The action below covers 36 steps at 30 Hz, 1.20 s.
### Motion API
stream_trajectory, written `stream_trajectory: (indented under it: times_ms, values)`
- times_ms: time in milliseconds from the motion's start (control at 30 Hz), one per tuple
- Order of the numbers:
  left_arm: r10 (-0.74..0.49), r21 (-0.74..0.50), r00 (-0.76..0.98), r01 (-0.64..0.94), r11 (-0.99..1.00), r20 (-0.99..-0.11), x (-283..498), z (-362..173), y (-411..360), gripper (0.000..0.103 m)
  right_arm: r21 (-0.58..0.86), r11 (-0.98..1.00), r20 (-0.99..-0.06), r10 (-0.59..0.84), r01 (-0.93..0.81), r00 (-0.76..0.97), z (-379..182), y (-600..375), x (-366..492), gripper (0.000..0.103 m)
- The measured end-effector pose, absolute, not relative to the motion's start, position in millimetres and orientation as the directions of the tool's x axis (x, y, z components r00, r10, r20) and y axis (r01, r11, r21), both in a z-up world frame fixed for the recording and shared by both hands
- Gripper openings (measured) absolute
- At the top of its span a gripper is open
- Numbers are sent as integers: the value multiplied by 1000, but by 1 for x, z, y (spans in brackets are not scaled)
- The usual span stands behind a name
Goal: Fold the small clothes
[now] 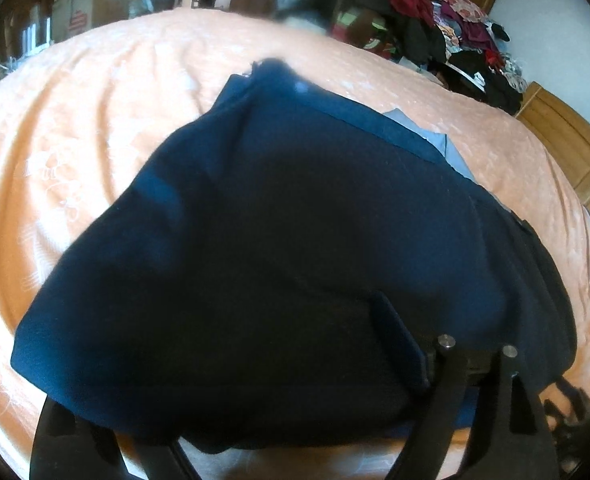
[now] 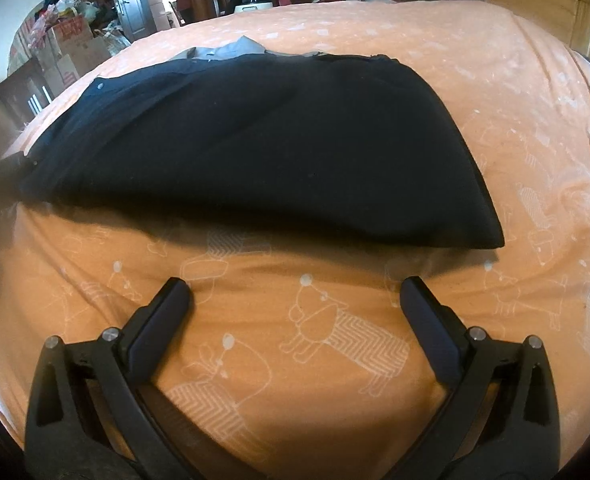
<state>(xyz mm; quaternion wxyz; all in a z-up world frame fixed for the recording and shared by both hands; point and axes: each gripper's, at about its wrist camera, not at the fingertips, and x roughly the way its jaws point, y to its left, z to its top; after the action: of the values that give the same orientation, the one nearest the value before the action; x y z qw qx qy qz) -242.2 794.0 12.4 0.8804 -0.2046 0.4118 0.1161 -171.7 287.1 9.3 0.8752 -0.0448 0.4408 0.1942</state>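
A dark navy garment (image 2: 263,144) lies folded over on the orange bedsheet (image 2: 515,120) of a bed, a grey piece (image 2: 231,49) peeking out at its far edge. The right gripper (image 2: 295,292) hovers just short of the near edge, jaws spread wide and empty. The left gripper (image 1: 411,344) is draped by the cloth; only 1 finger shows, so I cannot tell whether its jaws are clamped. The fabric looks soft, light and limp, likely to sag, so pinching a corner or hem seems best. No readable writing; the sheet carries only white animal drawings.
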Motion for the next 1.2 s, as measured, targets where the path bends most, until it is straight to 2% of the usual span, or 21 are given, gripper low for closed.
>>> stream_trajectory:
  times_ms: [1200]
  values:
    - [36, -257, 629, -368, 894, -776, -243, 12, 791, 93, 96, 919, -788, 305, -382, 536, 9, 287, -171, 103]
